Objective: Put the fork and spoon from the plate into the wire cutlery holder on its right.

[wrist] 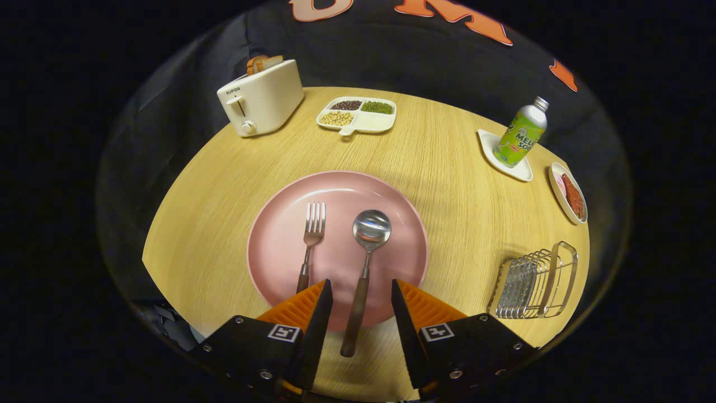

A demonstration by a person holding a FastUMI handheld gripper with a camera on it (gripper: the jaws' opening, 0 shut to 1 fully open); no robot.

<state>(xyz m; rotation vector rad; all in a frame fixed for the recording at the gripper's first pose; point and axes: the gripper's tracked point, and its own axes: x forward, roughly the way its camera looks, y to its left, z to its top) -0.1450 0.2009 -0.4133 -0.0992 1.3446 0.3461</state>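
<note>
Gripper point(361, 296) wide open, holding nothing, fingers straddling spoon handle without touching. Fork point(311, 240) left, spoon point(366, 263) right on pink plate point(403, 212) at table's near edge. Wire cutlery holder point(534, 282) near right edge.
</note>
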